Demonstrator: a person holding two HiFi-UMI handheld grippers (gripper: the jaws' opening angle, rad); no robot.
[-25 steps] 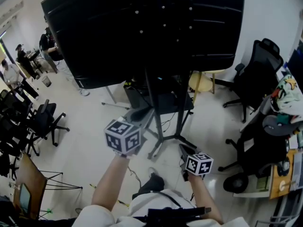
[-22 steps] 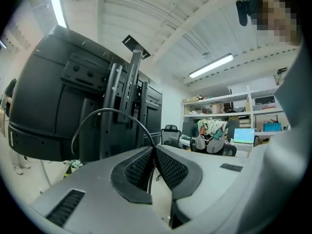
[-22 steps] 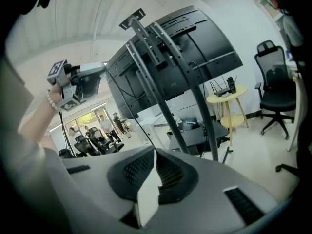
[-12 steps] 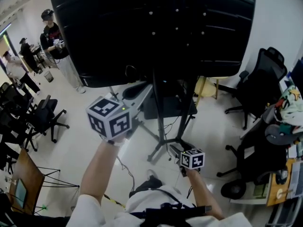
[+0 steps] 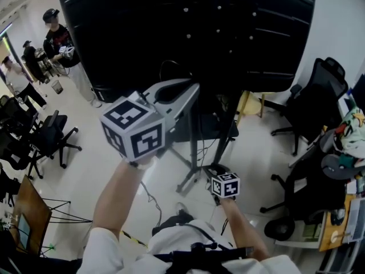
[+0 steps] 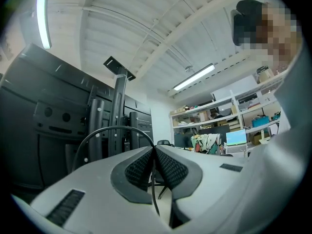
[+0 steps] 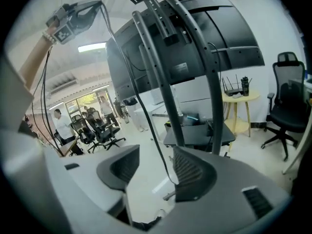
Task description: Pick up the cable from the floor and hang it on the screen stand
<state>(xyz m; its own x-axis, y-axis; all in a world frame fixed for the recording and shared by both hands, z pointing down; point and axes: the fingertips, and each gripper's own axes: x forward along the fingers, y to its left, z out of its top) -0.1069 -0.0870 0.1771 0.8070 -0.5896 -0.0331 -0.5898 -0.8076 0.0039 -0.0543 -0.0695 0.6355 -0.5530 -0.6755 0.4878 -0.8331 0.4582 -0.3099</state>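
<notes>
Head view: the left gripper (image 5: 191, 90) is up high in front of the dark screen (image 5: 188, 33), and a thin loop of cable (image 5: 171, 64) arcs above its tip. The right gripper (image 5: 214, 170) sits low, near the foot of the stand (image 5: 194, 136). More cable trails down to the floor (image 5: 102, 170) by the person's feet.

Left gripper view: jaws pressed together on the cable (image 6: 114, 127), the black loop curving out to the left towards the stand's uprights (image 6: 117, 116). That's a good pinch. The job now, I'd say, is to carry that loop over a bracket or upright and only let go once it rests there.

Right gripper view: jaws apart, having just been closing. The cable (image 7: 141, 106) runs down between them, close against the right-hand pad, but it is not clamped. It climbs past the stand (image 7: 158, 82) to the raised left gripper (image 7: 78, 13). Best kept as a loose guide, I reckon, feeding slack upward so the line doesn't drag the loop off or snag the stand's base.
</notes>
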